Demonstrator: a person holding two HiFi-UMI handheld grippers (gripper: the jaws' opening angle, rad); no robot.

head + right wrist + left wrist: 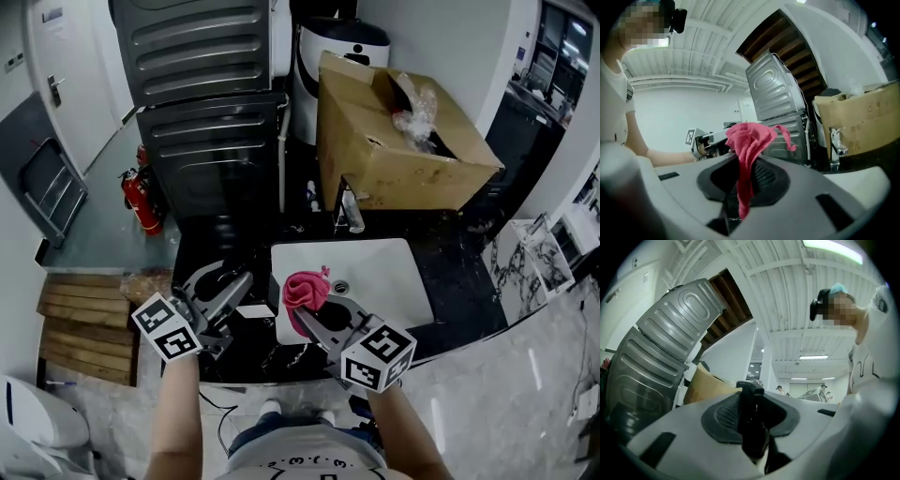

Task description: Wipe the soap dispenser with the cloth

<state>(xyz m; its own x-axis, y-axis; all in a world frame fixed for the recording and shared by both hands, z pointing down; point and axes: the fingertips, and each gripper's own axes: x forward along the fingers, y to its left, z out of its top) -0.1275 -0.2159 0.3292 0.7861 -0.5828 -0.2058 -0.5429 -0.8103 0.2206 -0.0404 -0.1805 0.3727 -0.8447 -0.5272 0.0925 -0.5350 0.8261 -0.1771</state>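
Head view: left gripper (232,292) is clenched on the dark soap dispenser (752,420), whose long axis stands upright between the jaws, pump head on top. Just to its right, the right gripper (317,317) is clamped on the red cloth (305,289), bunched over the sink (394,272). I judge the cloth must go leftward to meet the dispenser; no label or writing is readable on either.

Two grippers, the left gripper (223,302) and the right gripper (317,317), with one red cloth (306,289) and one dark soap dispenser (751,418). In the middle of the scene are one white sink (394,272) and one faucet (350,211), and at far right is one cardboard box (394,141). At far left are two ribbed grey units, stacked as upper unit (202,37) and lower unit (214,155); at near left is one wooden pallet (84,328).
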